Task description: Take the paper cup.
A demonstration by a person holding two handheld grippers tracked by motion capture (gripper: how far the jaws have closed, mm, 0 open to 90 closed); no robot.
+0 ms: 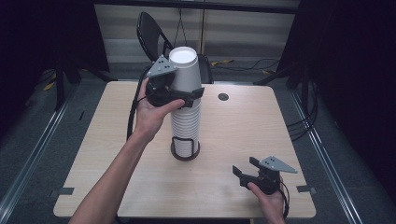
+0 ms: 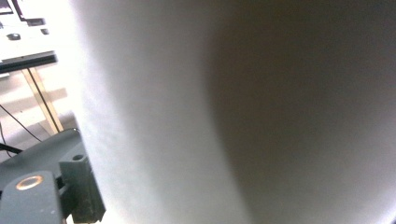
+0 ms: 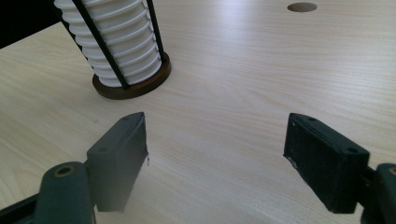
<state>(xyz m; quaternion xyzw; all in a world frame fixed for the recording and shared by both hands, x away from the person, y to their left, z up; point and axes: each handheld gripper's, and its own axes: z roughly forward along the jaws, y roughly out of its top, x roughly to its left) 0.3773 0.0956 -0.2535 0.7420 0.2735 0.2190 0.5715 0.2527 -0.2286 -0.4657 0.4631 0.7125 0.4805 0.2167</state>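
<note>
Topmost white paper cup (image 1: 183, 70) gripped by left gripper (image 1: 187, 95) fingers, axis upright above the round wire-caged cup holder (image 1: 185, 148); right gripper (image 1: 246, 169) fingers wide, well apart from that holder.

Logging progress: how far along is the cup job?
Done: the left gripper is shut on the top cup of the stack in the wire holder. In hand: that cup, tilted at the top. Left: getting it clear of the stack. The right gripper waits open over the table.
</note>
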